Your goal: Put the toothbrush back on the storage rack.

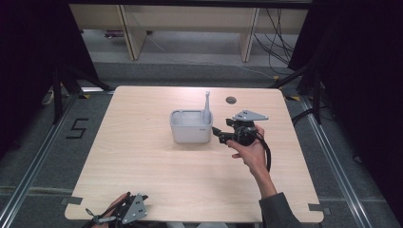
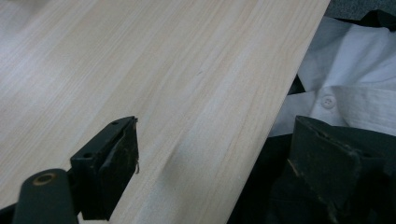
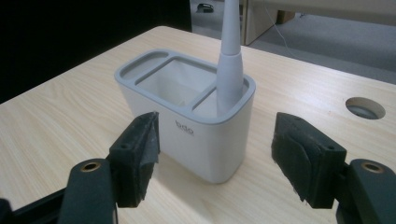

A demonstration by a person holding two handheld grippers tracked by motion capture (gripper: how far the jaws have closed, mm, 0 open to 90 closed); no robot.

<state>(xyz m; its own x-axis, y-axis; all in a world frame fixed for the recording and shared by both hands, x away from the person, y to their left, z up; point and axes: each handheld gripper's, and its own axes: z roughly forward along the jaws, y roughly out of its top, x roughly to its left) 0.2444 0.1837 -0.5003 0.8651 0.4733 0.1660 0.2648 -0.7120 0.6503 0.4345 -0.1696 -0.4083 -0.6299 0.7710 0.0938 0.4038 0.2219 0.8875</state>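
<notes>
High view shows the white compartmented holder (image 1: pixel 191 126) mid-table, a grey-white brush handle (image 1: pixel 207 105) upright in its end slot (nearest the right gripper (image 1: pixel 217 133), jaws spread). Left gripper (image 2: pixel 210 163) gapes over the table (image 1: pixel 142 161) edge.

table (image 1: pixel 142 161): pale wood with fine grain
holder (image 3: pixel 196 135): white walls, grey rim
handle (image 3: pixel 230 56): light grey
right gripper (image 1: pixel 222 135): black
floor number (image 1: pixel 77 128): black
</notes>
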